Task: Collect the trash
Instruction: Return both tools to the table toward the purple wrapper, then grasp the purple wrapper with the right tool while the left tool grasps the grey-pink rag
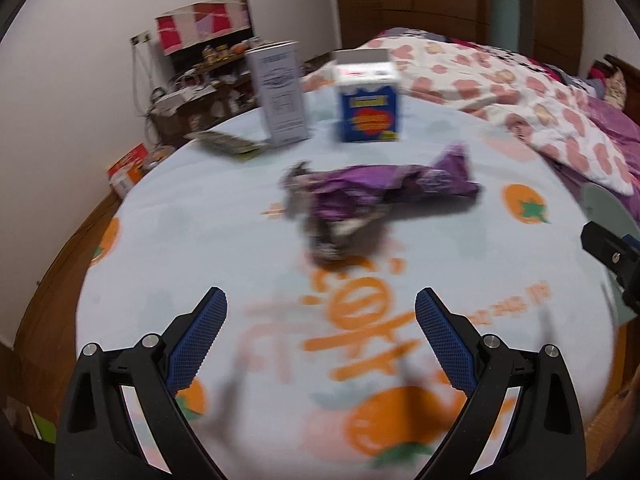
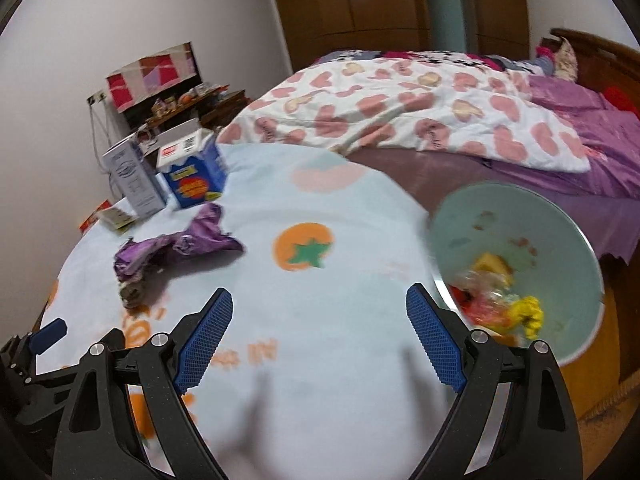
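Nearest, both claws spread wide and empty, left claw (image 1: 321, 300) and right claw (image 2: 319, 298) tilted down over the fruit-print bed sheet (image 2: 320, 208), side by side, neither touching trash. Just ahead of the left, a crumpled purple wrapper (image 1: 372, 196) lying loose on the sheet, well apart from the pale green bin (image 2: 568, 240) of bright scraps at the right claw's side; likely to slip or spring from a shallow pinch, or snag sheet fabric. Farther back, blue carton (image 1: 370, 110), white carton (image 1: 280, 96) and flat packet (image 1: 226, 142), easily toppled by a careless sweep.
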### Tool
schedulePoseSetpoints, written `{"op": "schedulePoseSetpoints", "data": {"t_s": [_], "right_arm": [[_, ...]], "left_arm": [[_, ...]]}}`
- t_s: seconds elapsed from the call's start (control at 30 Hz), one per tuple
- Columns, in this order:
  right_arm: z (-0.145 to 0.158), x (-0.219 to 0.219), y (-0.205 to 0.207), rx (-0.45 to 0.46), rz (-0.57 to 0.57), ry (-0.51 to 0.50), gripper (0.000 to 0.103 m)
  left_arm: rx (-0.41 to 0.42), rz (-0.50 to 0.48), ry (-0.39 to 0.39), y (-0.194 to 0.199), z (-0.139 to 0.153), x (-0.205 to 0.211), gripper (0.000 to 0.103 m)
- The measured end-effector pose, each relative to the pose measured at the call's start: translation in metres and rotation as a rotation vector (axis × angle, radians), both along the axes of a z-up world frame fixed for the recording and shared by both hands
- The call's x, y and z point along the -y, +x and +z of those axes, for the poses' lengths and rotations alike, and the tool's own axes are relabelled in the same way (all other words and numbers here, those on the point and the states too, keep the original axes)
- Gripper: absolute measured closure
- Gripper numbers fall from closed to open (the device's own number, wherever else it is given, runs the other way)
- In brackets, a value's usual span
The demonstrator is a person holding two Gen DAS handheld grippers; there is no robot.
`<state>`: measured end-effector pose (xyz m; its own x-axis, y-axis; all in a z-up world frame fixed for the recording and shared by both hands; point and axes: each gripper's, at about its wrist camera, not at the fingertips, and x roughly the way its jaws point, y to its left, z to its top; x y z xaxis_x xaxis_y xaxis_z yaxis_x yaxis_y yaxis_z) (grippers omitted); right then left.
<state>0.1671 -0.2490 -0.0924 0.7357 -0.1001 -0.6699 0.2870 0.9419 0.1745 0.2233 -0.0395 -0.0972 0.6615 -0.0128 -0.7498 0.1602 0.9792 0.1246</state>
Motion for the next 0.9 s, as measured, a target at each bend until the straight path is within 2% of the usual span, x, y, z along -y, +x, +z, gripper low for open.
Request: {"op": "schedulePoseSetpoints", "data": {"t_s": [0.27,0.4,0.5,0.53,0.57,0.6,0.63,0.67,0.7,0.73,0.9], "right_arm": [[-0.001,-0.034,0.06,0.016,0.072,0.009,0.016],[-0.002,-0.038,0.098,0.029,0.104,0.093,0.016],[-0.012,-0.04,0.128,-0.035,0.112,0.103,0.016],[-0.019,-0.041,0.136,-0.074,0.115,0.106,0.02],[-0.031,-0.04,0.143,-0.125,0.116,0.136,0.031],[-0.037,-0.04,0.144,-0.144,0.124,0.163,0.035],[-0.04,-0.041,0.142,-0.138,0.128,0.167,0.042],[-0.039,-0.044,0.139,-0.122,0.135,0.128,0.055],[-0.039,-0.048,0.139,-0.129,0.159,0.11,0.056],[-0.038,-0.049,0.136,-0.124,0.165,0.101,0.063],[-0.023,-0.042,0.114,-0.066,0.164,0.1,0.068]], "left_arm": [[-0.013,0.127,-0.021,0.026,-0.002,-0.061,0.01],[-0.019,0.173,-0.038,0.037,-0.002,-0.083,0.01],[-0.025,0.189,-0.038,0.042,-0.004,-0.09,0.01],[-0.028,0.192,-0.039,0.044,-0.005,-0.092,0.01],[-0.031,0.194,-0.04,0.045,-0.006,-0.093,0.01],[-0.033,0.194,-0.039,0.046,-0.007,-0.093,0.01],[-0.034,0.195,-0.037,0.047,-0.008,-0.093,0.01],[-0.035,0.196,-0.034,0.049,-0.008,-0.093,0.01],[-0.037,0.197,-0.033,0.05,-0.009,-0.092,0.01],[-0.039,0.197,-0.034,0.052,-0.01,-0.091,0.01],[-0.031,0.157,-0.04,0.054,-0.007,-0.074,0.01]]}}
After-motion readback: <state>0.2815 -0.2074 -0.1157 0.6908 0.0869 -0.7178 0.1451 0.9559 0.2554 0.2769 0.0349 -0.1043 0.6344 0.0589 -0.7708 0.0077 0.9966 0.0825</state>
